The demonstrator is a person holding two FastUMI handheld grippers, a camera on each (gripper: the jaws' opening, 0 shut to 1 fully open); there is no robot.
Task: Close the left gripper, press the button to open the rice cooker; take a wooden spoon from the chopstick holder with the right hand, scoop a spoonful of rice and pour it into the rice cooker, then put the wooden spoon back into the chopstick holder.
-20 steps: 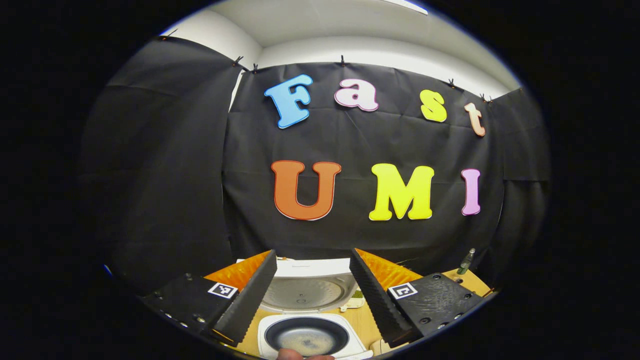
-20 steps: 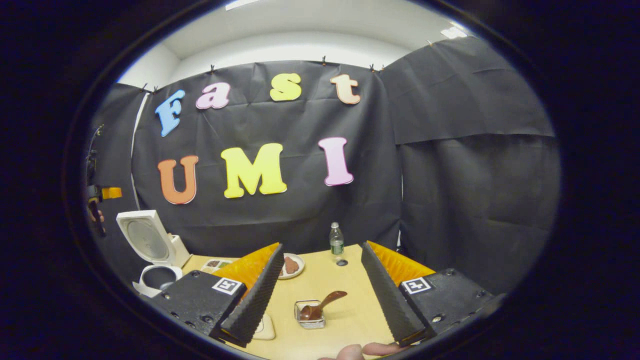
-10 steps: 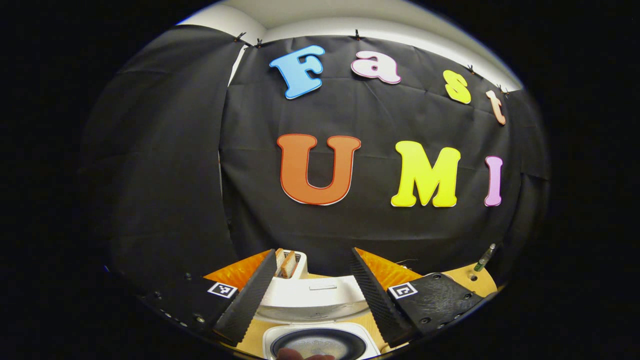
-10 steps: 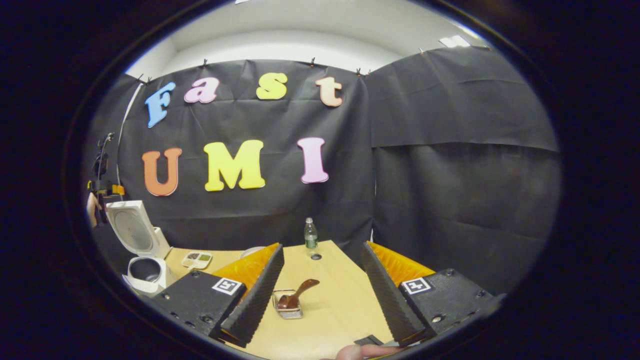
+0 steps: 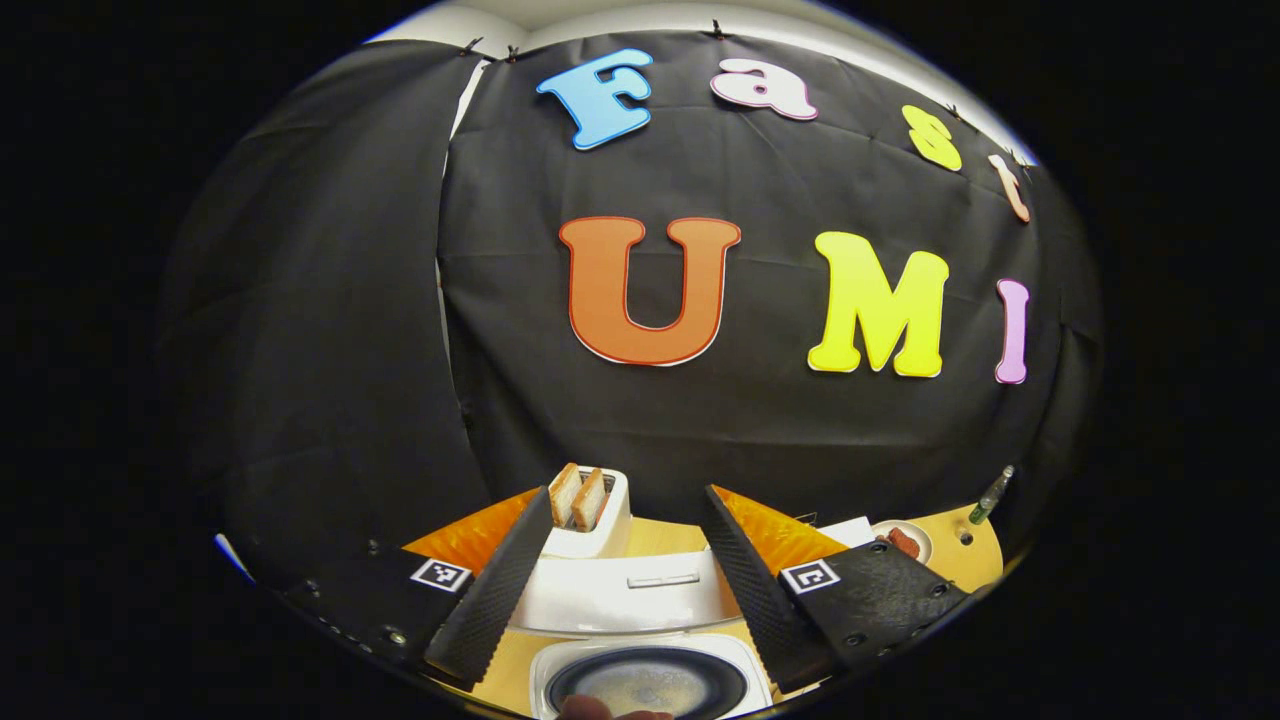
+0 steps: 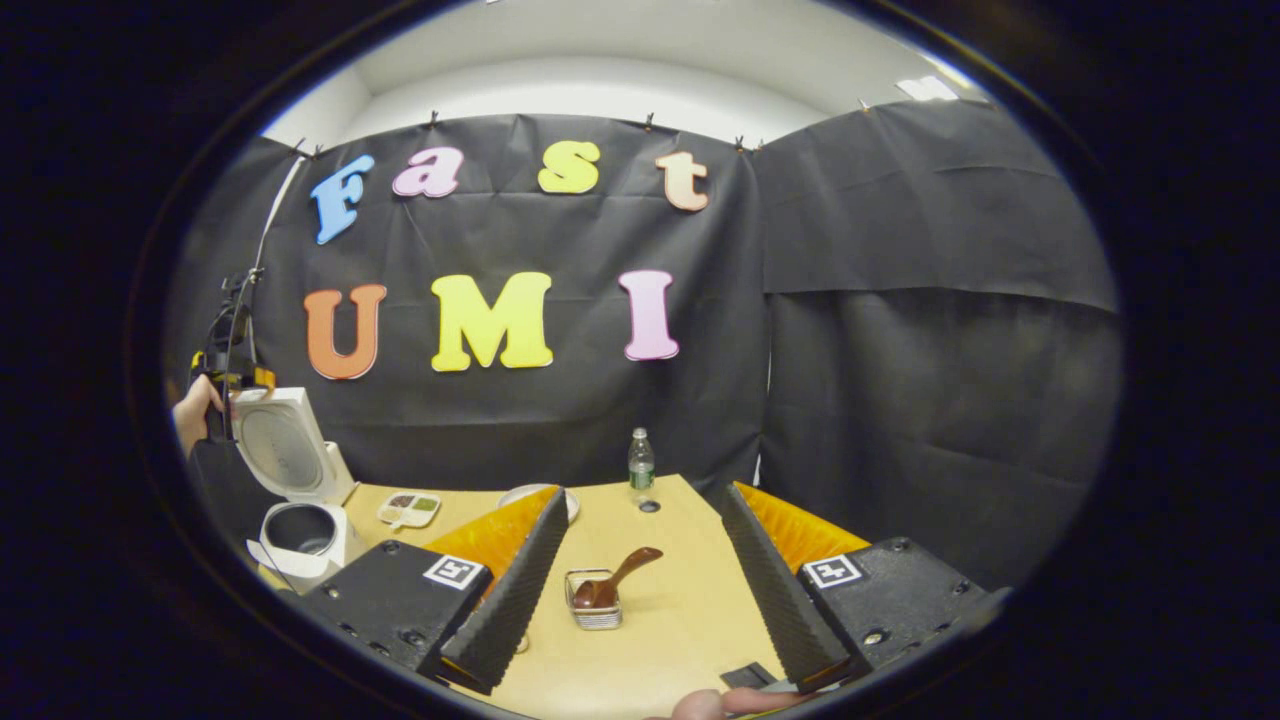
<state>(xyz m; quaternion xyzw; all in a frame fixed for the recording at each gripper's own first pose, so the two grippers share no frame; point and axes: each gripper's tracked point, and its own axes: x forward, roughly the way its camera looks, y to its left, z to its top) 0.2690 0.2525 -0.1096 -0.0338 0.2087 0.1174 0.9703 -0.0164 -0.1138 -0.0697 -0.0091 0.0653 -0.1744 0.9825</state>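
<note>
On the tabletop [image 6: 660,620], the rice cooker [image 6: 300,530] is seen far to the left of the chopstick holder [image 6: 592,612], lid already up. The wooden spoon [image 6: 612,583] stands in that holder, handle tilted up and to the right. The right gripper [image 6: 640,640], spread wide and empty, is aimed with the holder just ahead between its fingers, so it is judged nearer. The left gripper [image 5: 615,625], also spread wide, hangs over the cooker's pot.

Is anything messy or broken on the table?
Nothing looks spilled or broken. The rice cooker stands with its lid up. The wooden spoon leans in its wire holder, tilted but inside. The bottle stands upright.
</note>
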